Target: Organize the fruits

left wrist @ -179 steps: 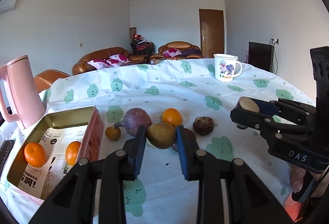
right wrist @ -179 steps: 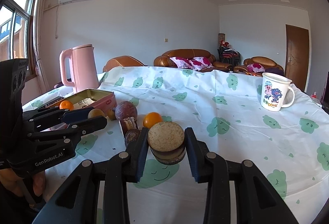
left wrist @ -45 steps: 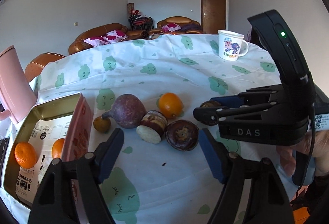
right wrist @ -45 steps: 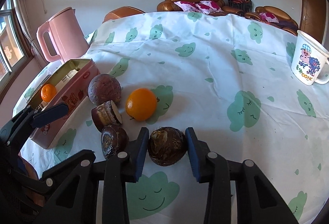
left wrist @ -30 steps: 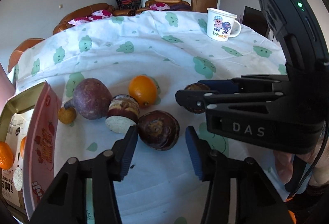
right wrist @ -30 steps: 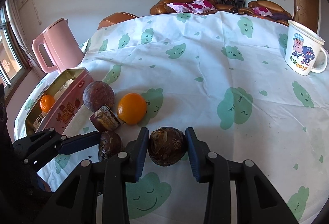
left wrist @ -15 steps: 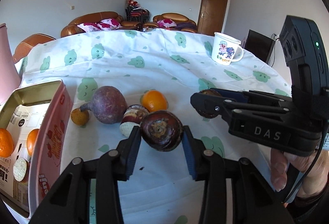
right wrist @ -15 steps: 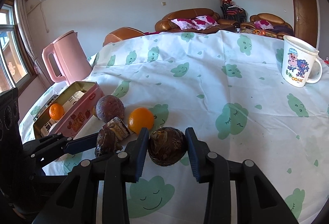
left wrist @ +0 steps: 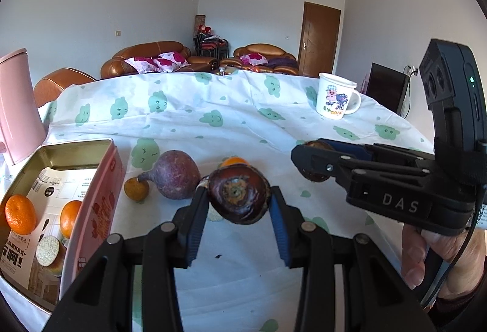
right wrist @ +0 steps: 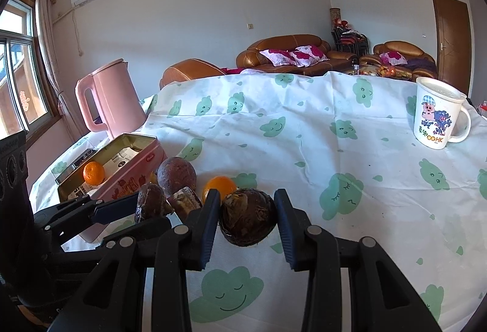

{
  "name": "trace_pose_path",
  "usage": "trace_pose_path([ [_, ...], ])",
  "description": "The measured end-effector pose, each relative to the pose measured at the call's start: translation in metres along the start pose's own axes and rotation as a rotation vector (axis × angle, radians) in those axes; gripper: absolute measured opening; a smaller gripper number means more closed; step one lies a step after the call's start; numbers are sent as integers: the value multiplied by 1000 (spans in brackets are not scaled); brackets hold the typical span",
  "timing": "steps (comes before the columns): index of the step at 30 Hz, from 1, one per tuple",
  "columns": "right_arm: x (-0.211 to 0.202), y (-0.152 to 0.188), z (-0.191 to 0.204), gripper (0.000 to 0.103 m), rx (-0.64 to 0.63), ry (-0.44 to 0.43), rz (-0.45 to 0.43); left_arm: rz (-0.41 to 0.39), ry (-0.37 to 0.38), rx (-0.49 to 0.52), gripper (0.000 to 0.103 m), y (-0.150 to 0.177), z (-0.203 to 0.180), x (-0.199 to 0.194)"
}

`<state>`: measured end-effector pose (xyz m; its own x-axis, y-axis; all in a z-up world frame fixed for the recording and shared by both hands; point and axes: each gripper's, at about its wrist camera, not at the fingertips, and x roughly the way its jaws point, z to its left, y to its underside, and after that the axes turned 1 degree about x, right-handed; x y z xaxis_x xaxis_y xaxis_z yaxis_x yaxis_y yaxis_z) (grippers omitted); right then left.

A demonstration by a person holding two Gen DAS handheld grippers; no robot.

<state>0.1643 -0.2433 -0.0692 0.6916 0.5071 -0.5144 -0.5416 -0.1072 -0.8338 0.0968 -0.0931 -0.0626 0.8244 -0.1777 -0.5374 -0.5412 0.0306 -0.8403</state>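
Dark fruit [left wrist: 239, 198] clamped in left hand-held gripper [left wrist: 239, 211], lifted

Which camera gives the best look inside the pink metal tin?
The left wrist view. It looks down into the open pink metal tin, showing two oranges, a cut round piece and printed paper. The right wrist view sees the tin side-on and farther off, showing one orange.

kettle [left wrist: 16, 106] cut off, orange [left wrist: 233, 161] mostly hidden
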Motion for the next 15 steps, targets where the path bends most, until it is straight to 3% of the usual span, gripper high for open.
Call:
trace_pose_path([
  [15, -16, 1, 5, 39, -26, 1, -83, -65, -29, 13, 42, 2, -2, -11],
])
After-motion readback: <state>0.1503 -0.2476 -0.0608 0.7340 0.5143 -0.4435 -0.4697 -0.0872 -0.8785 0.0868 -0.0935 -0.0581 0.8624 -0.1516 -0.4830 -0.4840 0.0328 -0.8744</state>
